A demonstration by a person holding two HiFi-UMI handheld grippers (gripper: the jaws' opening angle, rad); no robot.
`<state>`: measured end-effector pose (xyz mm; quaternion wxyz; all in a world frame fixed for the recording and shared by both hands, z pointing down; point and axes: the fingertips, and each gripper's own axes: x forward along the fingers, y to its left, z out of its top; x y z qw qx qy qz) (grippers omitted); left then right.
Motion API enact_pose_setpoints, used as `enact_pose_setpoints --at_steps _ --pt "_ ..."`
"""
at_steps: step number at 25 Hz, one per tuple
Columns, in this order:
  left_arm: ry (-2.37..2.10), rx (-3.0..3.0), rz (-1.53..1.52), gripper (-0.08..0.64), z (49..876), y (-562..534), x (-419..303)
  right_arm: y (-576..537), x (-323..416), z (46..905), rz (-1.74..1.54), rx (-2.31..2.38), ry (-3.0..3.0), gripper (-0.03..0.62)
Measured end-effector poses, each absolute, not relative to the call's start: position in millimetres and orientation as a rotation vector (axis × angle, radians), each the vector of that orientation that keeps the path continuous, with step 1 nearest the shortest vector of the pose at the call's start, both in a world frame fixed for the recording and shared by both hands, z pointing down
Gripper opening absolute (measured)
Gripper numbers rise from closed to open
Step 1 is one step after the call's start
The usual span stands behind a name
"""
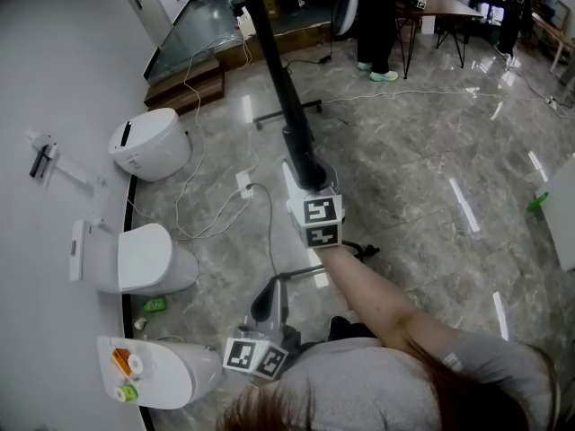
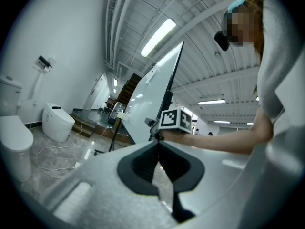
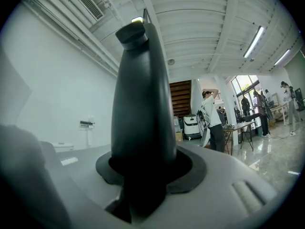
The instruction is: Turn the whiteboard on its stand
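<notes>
In the head view the whiteboard shows edge-on from above as a long black bar. It runs from the top centre down to my right gripper. That gripper is shut on the board's black frame, which fills the space between its jaws in the right gripper view. My left gripper is lower and nearer to me, apart from the board. Its dark pads meet with nothing between them. The left gripper view shows the white board face tilted, with the right gripper's marker cube at its edge. A foot of the stand rests on the floor.
Three white toilets stand along the left wall. White cables trail over the marble floor. A stepped platform lies at the back left. A person stands beside a table at the back.
</notes>
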<state>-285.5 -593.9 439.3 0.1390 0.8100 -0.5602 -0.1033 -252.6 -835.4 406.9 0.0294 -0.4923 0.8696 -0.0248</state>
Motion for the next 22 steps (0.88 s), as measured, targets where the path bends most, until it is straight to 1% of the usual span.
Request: enact_pose_setpoints --at_steps 22 --pt "-1.579 2.365 -0.264 0.0 431.3 -532.4 -273.6 -754.9 -231.8 405.5 -0.091 -1.543 2.646 0.144"
